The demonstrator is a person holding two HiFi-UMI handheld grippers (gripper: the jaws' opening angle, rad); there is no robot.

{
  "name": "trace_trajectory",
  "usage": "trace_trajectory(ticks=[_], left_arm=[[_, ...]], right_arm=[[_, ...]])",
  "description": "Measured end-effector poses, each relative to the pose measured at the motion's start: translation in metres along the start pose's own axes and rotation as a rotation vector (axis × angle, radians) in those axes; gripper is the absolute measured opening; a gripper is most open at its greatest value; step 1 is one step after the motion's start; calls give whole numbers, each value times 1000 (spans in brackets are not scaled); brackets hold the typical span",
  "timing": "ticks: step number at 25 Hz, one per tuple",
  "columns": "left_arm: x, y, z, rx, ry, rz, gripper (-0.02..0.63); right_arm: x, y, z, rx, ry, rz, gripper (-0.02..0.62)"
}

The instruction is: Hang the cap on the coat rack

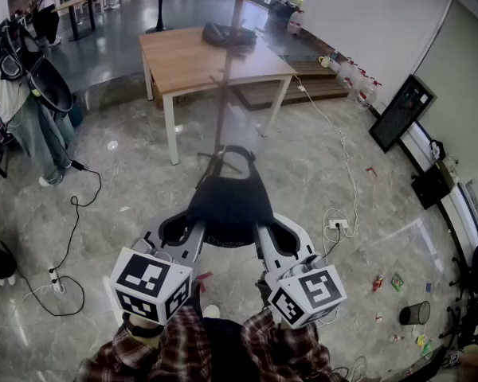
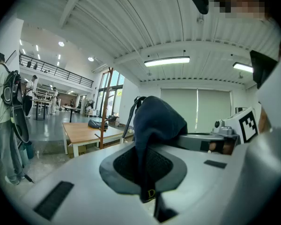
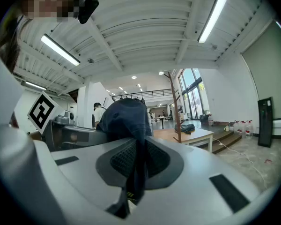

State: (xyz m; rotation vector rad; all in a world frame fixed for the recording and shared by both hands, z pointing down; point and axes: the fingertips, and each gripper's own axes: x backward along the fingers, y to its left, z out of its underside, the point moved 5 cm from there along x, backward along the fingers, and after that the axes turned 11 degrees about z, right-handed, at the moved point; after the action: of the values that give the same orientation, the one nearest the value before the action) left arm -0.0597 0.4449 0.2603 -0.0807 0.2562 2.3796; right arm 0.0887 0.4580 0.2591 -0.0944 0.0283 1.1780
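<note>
A dark navy cap [image 1: 229, 205] hangs in the air between my two grippers, low in the head view. My left gripper [image 1: 193, 233] is shut on the cap's left edge, and its own view shows the fabric [image 2: 154, 121] pinched between the pads. My right gripper [image 1: 264, 237] is shut on the cap's right edge, with the cloth [image 3: 126, 118] rising from its closed jaws. The coat rack [image 1: 227, 78] is a thin wooden pole straight ahead beyond the cap. It stands left of the cap in the left gripper view [image 2: 105, 107] and right of it in the right gripper view [image 3: 177, 107].
A wooden table [image 1: 183, 66] with a dark bag [image 1: 229, 34] on it stands behind the rack. A person [image 1: 24, 110] stands at the left. Cables [image 1: 72, 213] and a power strip lie on the marble floor. A black screen [image 1: 402, 111] leans on the right wall.
</note>
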Motion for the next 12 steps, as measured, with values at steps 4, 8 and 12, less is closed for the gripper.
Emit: trace_trajectory(ticks=[4,8,12], left_arm=[[-18,18,1,15,8,-1,20],[-38,52,-2,21,7,-2,20],[-71,96,-11,22,9,16,20]], right_arm=[[-25,-12,3,-11,14,2,21],[-63,-19,4,-11,19,3,21],[-114,-34,3,-11,22,23,21]])
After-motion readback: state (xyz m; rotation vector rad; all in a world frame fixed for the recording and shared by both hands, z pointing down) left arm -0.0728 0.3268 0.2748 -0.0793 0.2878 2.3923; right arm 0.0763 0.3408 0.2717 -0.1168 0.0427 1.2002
